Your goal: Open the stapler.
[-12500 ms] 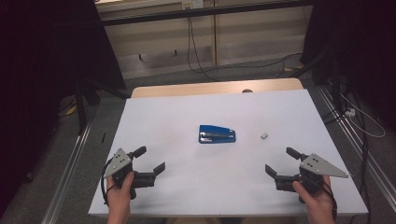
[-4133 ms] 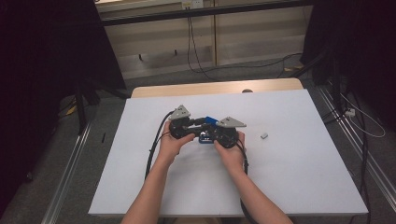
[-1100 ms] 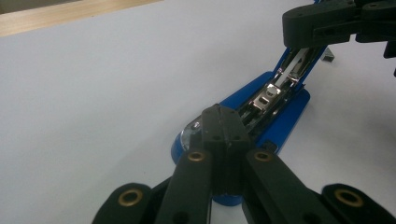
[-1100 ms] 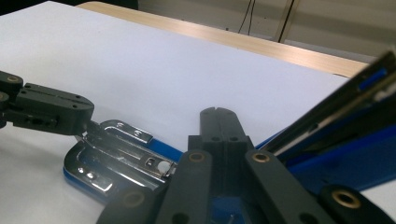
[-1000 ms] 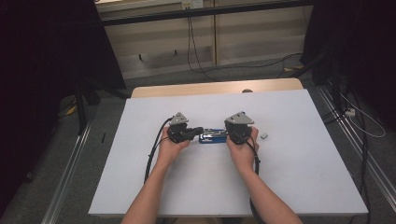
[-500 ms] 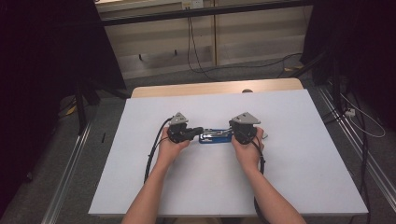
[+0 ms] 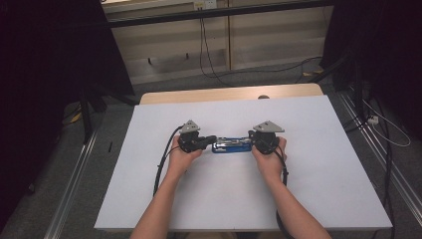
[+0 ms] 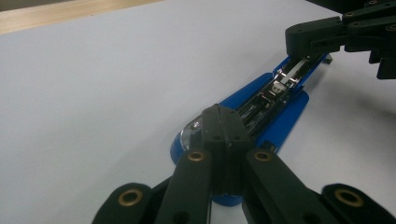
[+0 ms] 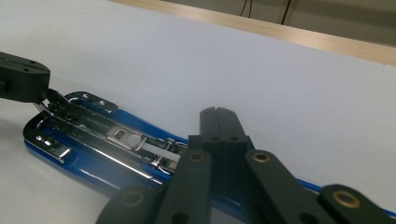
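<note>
On the table (image 7: 149, 189), both hand-held grippers, left (image 7: 208, 141) and right (image 7: 257, 143), press closed on the stiff, slick stapler (image 7: 232, 146); grip its ends.

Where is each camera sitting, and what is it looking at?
High view: up above the person's side, looking forward and down at the white table; both forearms, left gripper and right gripper show.
Left gripper view: rides the left gripper, looking along its jaws at the blue stapler.
Right gripper view: rides the right gripper, looking along its jaws.
All three share the stapler.
</note>
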{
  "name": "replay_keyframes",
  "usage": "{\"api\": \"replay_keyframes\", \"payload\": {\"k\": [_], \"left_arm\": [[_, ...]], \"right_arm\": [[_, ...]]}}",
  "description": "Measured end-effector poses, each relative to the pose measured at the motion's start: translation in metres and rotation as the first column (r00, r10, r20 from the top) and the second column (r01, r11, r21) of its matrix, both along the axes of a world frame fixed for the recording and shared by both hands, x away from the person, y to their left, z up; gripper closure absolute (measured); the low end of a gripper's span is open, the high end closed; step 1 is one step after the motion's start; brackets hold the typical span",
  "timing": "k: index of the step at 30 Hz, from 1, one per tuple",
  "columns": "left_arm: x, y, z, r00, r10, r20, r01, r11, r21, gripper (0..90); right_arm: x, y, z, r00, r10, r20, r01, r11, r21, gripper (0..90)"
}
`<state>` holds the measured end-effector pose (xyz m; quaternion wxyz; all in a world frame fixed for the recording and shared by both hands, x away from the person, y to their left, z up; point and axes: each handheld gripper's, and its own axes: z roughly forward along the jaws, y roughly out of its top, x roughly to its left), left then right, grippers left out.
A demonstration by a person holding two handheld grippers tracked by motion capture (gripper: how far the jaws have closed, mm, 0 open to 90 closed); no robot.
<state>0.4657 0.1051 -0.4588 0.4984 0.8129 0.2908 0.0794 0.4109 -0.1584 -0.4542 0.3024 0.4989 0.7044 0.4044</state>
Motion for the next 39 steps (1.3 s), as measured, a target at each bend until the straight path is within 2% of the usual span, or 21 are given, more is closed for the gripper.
{"api": "replay_keyframes", "payload": {"k": [7,9,11,13,17,18,20,21,22,24,29,33,39], "left_arm": [[-0.001,-0.002,0.001,0.9999,0.004,0.010,-0.004,0.9998,0.017,90.0],[0.000,0.000,0.002,1.0000,0.006,0.004,-0.006,1.0000,-0.001,90.0],[0.000,0.002,0.005,0.9999,0.010,-0.003,-0.010,0.9988,-0.049,90.0],[0.000,0.002,0.007,0.9999,0.011,-0.005,-0.011,0.9993,-0.037,89.2],[-0.001,0.002,0.008,0.9997,0.010,-0.022,-0.011,0.9986,-0.051,84.4],[-0.001,0.002,0.009,0.9995,0.020,-0.024,-0.021,0.9980,-0.060,79.8],[-0.001,0.004,0.011,0.9994,0.034,-0.010,-0.035,0.9983,-0.046,76.9],[-0.001,0.005,0.011,0.9990,0.040,-0.020,-0.041,0.9975,-0.057,75.5],[0.000,0.006,0.012,0.9983,0.049,-0.032,-0.051,0.9960,-0.074,70.0],[0.000,0.008,0.013,0.9982,0.054,-0.027,-0.055,0.9959,-0.071,69.0],[-0.002,0.008,0.018,0.9977,0.064,-0.023,-0.066,0.9941,-0.087,58.4],[-0.005,0.008,0.022,0.9981,0.060,-0.014,-0.061,0.9951,-0.078,49.2],[-0.007,0.010,0.029,0.9958,0.088,-0.025,-0.090,0.9931,-0.075,32.2]], "right_arm": [[0.001,0.000,0.001,0.9997,0.019,-0.012,-0.019,0.9998,-0.001,90.0],[0.001,-0.001,0.001,0.9996,0.024,-0.013,-0.024,0.9997,-0.002,90.0],[0.001,-0.002,0.001,0.9994,0.030,-0.016,-0.030,0.9995,0.004,90.0],[0.001,-0.004,0.001,0.9993,0.033,-0.018,-0.033,0.9994,0.006,90.0],[-0.001,-0.006,0.000,0.9989,0.043,-0.015,-0.043,0.9989,0.019,87.8],[-0.003,-0.007,0.001,0.9988,0.047,-0.013,-0.047,0.9989,0.008,86.0],[-0.004,-0.008,0.001,0.9986,0.051,-0.012,-0.051,0.9987,0.009,85.2],[-0.005,-0.009,0.001,0.9983,0.056,-0.013,-0.056,0.9984,0.013,83.5],[-0.006,-0.013,0.003,0.9983,0.059,-0.006,-0.059,0.9983,0.007,80.8],[-0.007,-0.015,0.004,0.9981,0.061,-0.006,-0.061,0.9982,0.001,78.5],[-0.015,-0.029,0.011,0.9986,0.054,-0.001,-0.054,0.9985,-0.014,63.0],[-0.022,-0.042,0.017,0.9993,0.037,0.009,-0.037,0.9992,-0.015,51.7],[-0.032,-0.063,0.022,0.9998,0.010,0.019,-0.009,0.9994,-0.034,40.1]]}}
